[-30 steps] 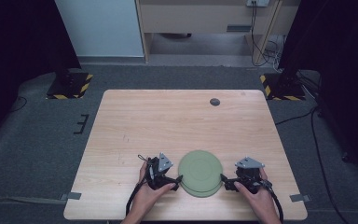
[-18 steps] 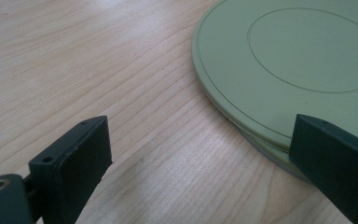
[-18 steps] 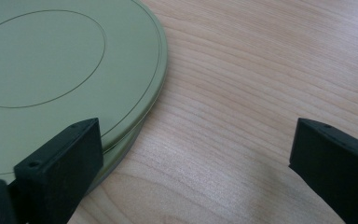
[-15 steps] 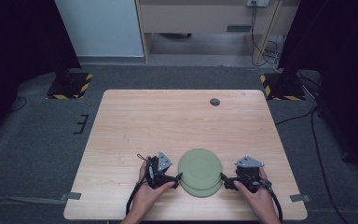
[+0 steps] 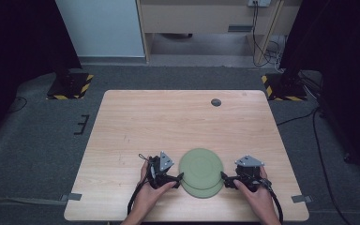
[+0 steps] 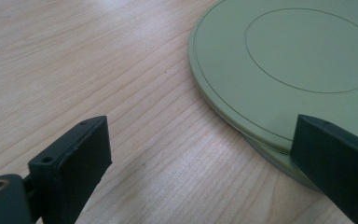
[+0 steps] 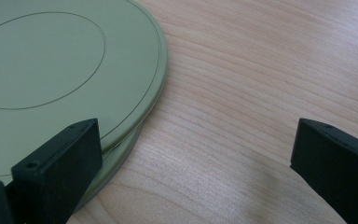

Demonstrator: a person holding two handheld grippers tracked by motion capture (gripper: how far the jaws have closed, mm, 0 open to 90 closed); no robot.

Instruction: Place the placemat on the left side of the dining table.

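Note:
Two pale green round plates lie stacked near the table's front edge, the top plate (image 5: 200, 167) shifted slightly back over the lower plate (image 5: 202, 191). My left gripper (image 5: 178, 178) sits at the stack's left rim, open, jaws wide with bare wood between them. In the left gripper view the top plate (image 6: 289, 56) overlaps the lower plate (image 6: 279, 161) beside the right jaw. My right gripper (image 5: 224, 179) sits at the right rim, open too. The right gripper view shows the top plate (image 7: 51, 70) and the lower plate's edge (image 7: 116, 158) by the left jaw.
A light wooden table (image 5: 168, 122) stands on grey carpet. A small dark round disc (image 5: 216, 102) lies near its far edge. Yellow-black striped stand bases (image 5: 70, 84) sit beyond the far corners, and a pale cabinet (image 5: 103, 28) stands behind.

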